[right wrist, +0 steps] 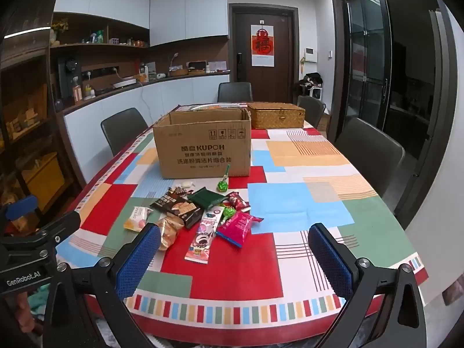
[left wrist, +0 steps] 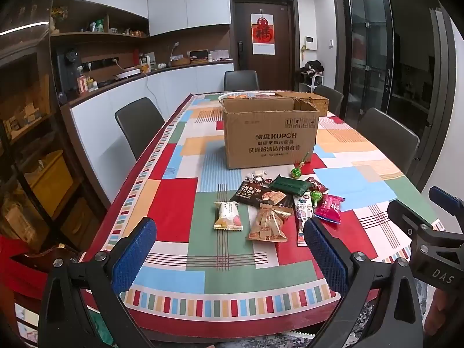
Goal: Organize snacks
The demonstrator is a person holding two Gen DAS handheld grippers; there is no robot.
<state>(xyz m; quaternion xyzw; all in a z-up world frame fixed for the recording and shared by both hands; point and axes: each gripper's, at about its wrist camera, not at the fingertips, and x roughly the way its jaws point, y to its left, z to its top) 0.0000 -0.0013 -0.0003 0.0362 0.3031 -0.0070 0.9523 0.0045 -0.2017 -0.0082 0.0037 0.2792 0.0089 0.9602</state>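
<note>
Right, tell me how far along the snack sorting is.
Nothing looks done yet. The snack packets and the green lollipop lie loose on the tablecloth in front of the open cardboard box; the wicker basket behind is shut. In hand: nothing, the left gripper and right gripper are both open and empty. Left: the whole pile.

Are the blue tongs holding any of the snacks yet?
No. The left tongs and right tongs are both wide open and empty. The snacks lie on the table.
</note>
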